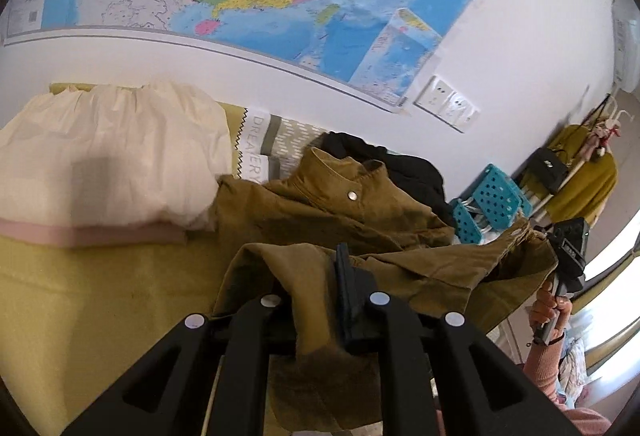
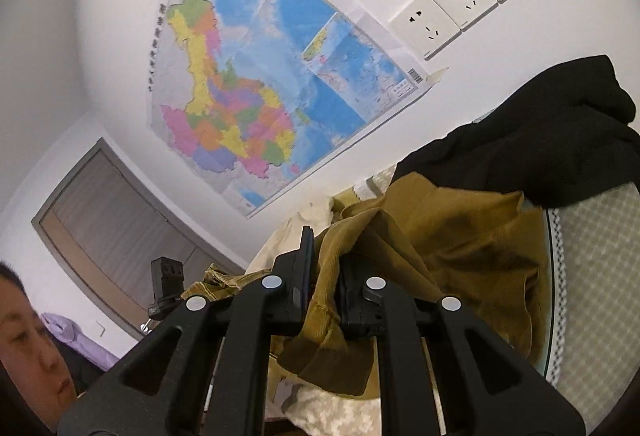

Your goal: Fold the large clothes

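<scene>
Both grippers pinch the olive jacket [image 1: 360,220]: left gripper [image 1: 320,300] and right gripper [image 2: 324,288], jaws nearly closed on its edge. The jacket hangs partly lifted over the yellow bed [image 1: 100,296], collar far. Step: lifting, probably to spread it flat. Next: keep it taut, lay it down beside the white stack [image 1: 108,152].

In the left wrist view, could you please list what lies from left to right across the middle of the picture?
White garment → olive jacket → teal perforated baskets → right gripper.

Olive-brown corduroy garment [image 2: 452,236] pinched between the right gripper [image 2: 325,276] fingers [image 2: 304,268], black garment [image 2: 552,144] behind, wall map [image 2: 256,76] beyond.
</scene>
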`<action>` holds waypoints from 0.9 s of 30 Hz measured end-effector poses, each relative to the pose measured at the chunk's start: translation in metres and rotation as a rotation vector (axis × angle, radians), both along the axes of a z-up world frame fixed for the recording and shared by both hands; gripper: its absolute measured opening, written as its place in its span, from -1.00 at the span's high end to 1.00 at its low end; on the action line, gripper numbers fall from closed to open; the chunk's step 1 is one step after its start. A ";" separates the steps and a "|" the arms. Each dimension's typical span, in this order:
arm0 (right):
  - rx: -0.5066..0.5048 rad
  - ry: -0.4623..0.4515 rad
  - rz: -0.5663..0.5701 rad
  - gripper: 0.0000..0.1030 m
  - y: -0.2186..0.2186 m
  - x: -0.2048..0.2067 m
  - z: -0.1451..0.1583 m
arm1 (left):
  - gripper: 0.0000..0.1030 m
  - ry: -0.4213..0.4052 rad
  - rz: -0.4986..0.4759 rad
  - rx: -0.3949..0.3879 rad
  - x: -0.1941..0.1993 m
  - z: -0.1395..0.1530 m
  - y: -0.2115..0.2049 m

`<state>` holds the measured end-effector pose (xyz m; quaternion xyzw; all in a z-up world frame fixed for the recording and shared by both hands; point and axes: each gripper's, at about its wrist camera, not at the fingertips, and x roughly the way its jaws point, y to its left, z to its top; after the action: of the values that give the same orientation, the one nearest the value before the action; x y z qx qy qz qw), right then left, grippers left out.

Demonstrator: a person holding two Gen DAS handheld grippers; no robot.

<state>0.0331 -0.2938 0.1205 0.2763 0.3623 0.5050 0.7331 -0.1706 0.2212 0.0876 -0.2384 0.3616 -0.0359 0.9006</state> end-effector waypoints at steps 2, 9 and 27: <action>-0.006 0.019 -0.005 0.80 0.006 0.012 -0.002 | 0.77 0.016 0.006 0.015 0.012 0.001 0.003; -0.045 0.077 -0.026 0.79 0.027 0.053 -0.016 | 0.77 0.079 0.039 0.032 0.057 -0.006 0.019; -0.112 0.169 -0.046 0.78 0.053 0.110 -0.046 | 0.77 0.176 0.049 -0.018 0.125 -0.040 0.051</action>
<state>0.1428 -0.2403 0.0746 0.2847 0.4440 0.4420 0.7256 -0.0456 0.2724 0.0477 -0.2575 0.4329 0.0038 0.8639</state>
